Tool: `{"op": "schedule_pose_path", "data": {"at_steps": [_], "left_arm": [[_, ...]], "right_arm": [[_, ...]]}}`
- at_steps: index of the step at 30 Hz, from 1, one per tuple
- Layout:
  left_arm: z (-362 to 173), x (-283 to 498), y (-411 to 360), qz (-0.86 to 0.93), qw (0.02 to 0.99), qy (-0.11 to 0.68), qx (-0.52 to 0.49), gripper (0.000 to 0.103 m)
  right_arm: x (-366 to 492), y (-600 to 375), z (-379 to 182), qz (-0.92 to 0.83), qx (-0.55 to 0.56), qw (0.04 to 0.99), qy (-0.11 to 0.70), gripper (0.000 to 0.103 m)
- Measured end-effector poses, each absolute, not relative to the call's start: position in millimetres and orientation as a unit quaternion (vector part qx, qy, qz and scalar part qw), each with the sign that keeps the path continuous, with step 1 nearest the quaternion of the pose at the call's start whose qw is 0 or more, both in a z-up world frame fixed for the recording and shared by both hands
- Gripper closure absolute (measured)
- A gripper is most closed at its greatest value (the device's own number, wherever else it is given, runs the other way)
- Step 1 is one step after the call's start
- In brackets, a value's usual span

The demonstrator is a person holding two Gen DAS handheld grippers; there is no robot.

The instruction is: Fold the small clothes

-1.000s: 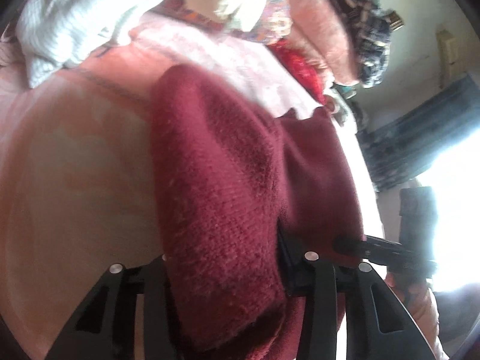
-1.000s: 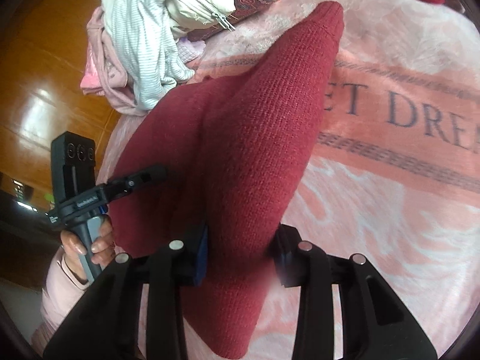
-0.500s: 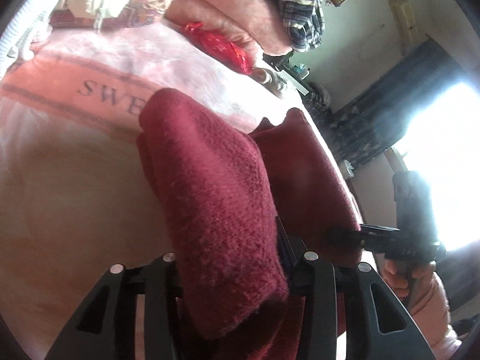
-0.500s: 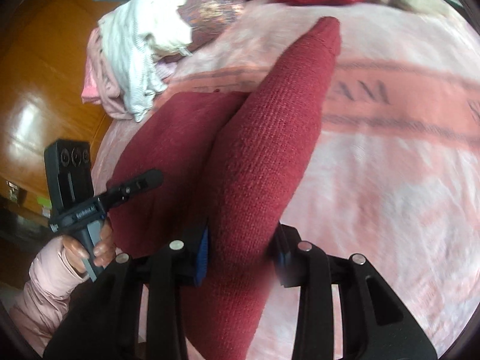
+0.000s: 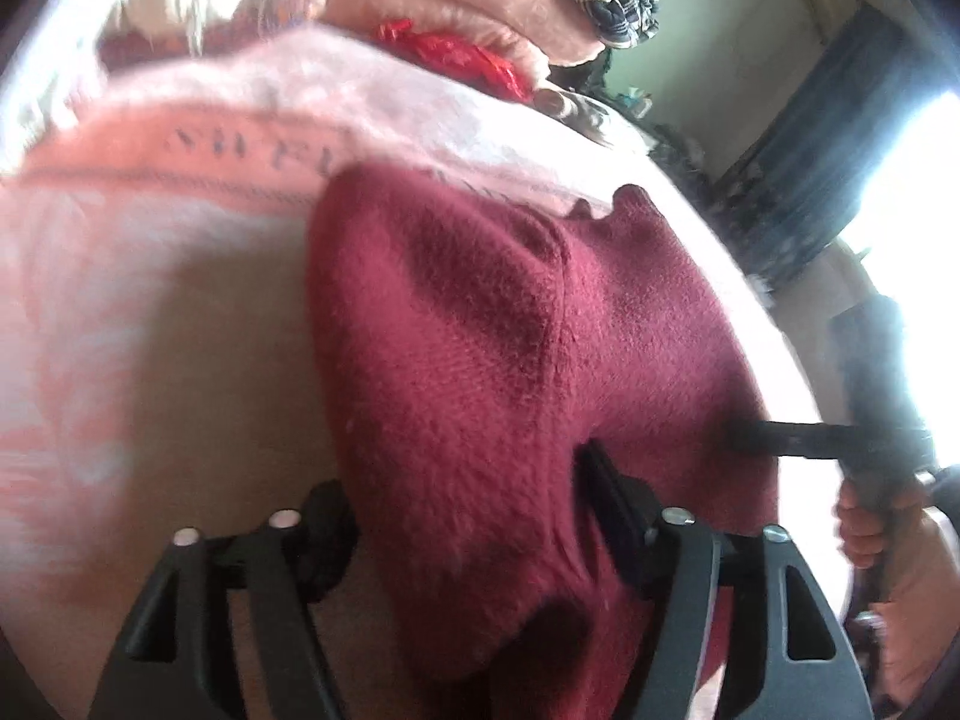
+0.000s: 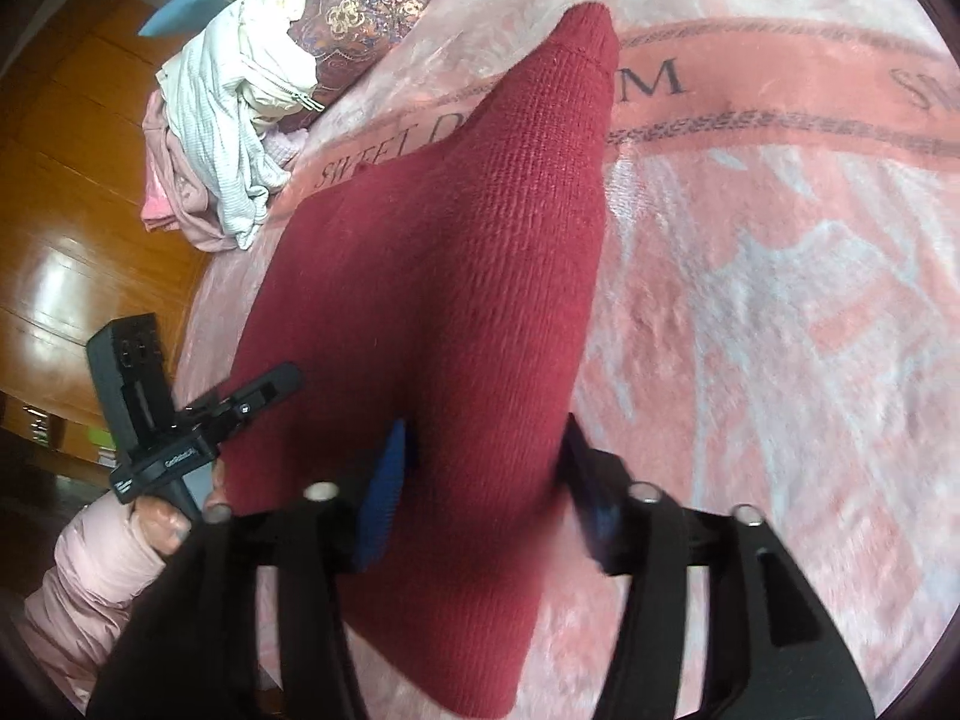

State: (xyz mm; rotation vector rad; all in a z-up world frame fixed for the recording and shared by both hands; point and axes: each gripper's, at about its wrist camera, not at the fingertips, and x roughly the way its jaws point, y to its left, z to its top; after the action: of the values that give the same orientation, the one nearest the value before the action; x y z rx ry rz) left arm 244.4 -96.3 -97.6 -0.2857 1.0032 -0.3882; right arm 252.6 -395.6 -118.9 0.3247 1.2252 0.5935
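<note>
Beside sweater (image 6: 456, 276), clothes heap (image 6: 228, 132).

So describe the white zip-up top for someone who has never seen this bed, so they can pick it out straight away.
Start at the pink blanket lettered SWEET DREAM and follow it to its far edge beside the wooden floor. A heap of clothes lies there; the white zip-up top lies on top of it, ribbed and crumpled, the only piece with a metal zip.

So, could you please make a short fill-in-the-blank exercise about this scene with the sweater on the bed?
1. The knitted sweater is dark ____.
2. It lies on a pink ____ printed with letters.
3. The sweater passes between the fingers of the right gripper and the ____ gripper.
4. The pile of pale clothes sits near the bed's ____.

Missing words: red; blanket; left; edge
</note>
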Motion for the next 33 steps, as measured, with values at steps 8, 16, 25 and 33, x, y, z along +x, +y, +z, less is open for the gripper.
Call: {"op": "schedule_pose_path", "data": {"at_steps": [8, 16, 25, 33], "left_arm": [[-93, 197, -88, -0.147, 0.843, 0.496, -0.148, 0.012], [-102, 174, -79, -0.155, 0.844, 0.494, -0.137, 0.031], [-116, 167, -82, -0.158, 0.851, 0.49, -0.102, 0.03], [-120, 164, -80, -0.155, 0.857, 0.479, -0.108, 0.027]], "right_arm": [[199, -399, -125, 0.269, 0.15, 0.75, 0.585, 0.036], [176, -404, -132, 0.296, 0.17, 0.737, 0.584, 0.081], [174, -405, -159, 0.279, 0.182, 0.738, 0.587, 0.079], [163, -412, -167, 0.284, 0.214, 0.755, 0.55, 0.076]]}}
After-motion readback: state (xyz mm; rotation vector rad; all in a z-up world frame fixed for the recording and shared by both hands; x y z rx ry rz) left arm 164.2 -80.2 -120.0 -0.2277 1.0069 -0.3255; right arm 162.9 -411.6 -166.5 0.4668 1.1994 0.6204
